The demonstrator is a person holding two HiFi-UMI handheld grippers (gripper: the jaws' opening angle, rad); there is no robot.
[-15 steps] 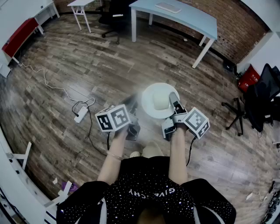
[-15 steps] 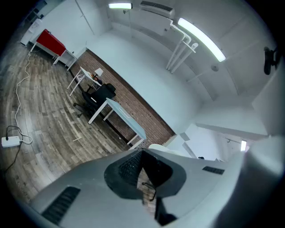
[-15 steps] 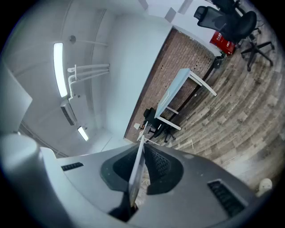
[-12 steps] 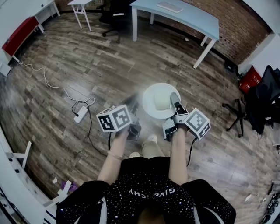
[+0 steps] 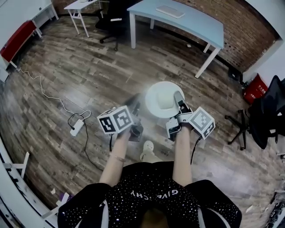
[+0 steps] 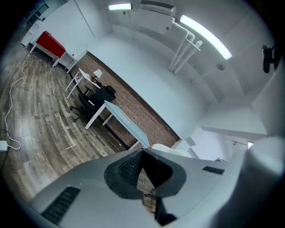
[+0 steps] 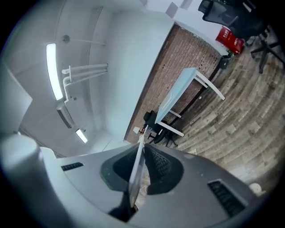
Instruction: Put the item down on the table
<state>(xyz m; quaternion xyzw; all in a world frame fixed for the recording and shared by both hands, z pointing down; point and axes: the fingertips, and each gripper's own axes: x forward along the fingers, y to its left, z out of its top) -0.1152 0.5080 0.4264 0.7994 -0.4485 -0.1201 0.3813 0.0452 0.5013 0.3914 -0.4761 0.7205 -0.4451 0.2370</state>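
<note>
**White item in the air, pinched by the right tool**

We see the right tool (image 5: 178, 99) closed on the rim of the white round item (image 5: 161, 99), which has a raised middle. In the right gripper view the rim runs edge-on as a thin pale sheet (image 7: 136, 173) between the two dark pads, which press on it from either side. From the head view the item hangs level in front of the person, over the wooden floor (image 5: 67, 67), and rests on nothing.

We find the left tool (image 5: 132, 105) just beside the item on its left, apart from it. In the left gripper view its jaw tips meet (image 6: 141, 153) with nothing between them, and only a sliver of the item's white edge (image 6: 167, 148) shows past them.

The light blue table (image 5: 187, 20) stands well apart from the item, across open floor near the brick wall. A keyboard (image 5: 168, 11) lies on the table, and a black chair (image 5: 111, 18) stands at its left end.

A white power strip (image 5: 76, 127) with its cable lies on the floor to the person's left. We also see one foot (image 5: 147, 147) below the two tools.
</note>
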